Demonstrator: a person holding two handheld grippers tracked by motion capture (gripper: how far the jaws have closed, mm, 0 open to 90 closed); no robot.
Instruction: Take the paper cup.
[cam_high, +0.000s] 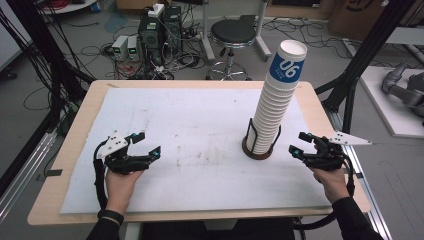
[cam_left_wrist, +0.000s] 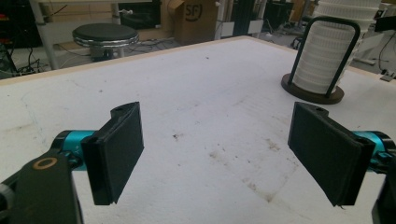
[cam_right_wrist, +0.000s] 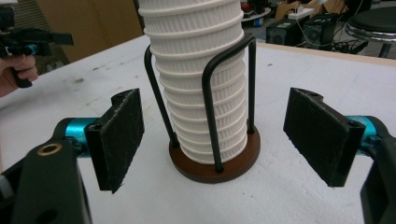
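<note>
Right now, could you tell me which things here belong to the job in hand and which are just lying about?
In the job:
- stack of paper cups
- wire holder with its round base
- right tongs, open, facing the stack
- left tongs, open, over bare table

Lying about:
- white table cover
- black stool
- computers and cables on the floor

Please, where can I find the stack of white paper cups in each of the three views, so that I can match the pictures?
High view: the cup stack stands right of centre, leaning, in its wire holder.
Left gripper view: the cup stack is at the upper right, far off.
Right gripper view: the cup stack is at the centre, beyond the open jaws.
Shared landmark: the round dark base under the cups.
</note>
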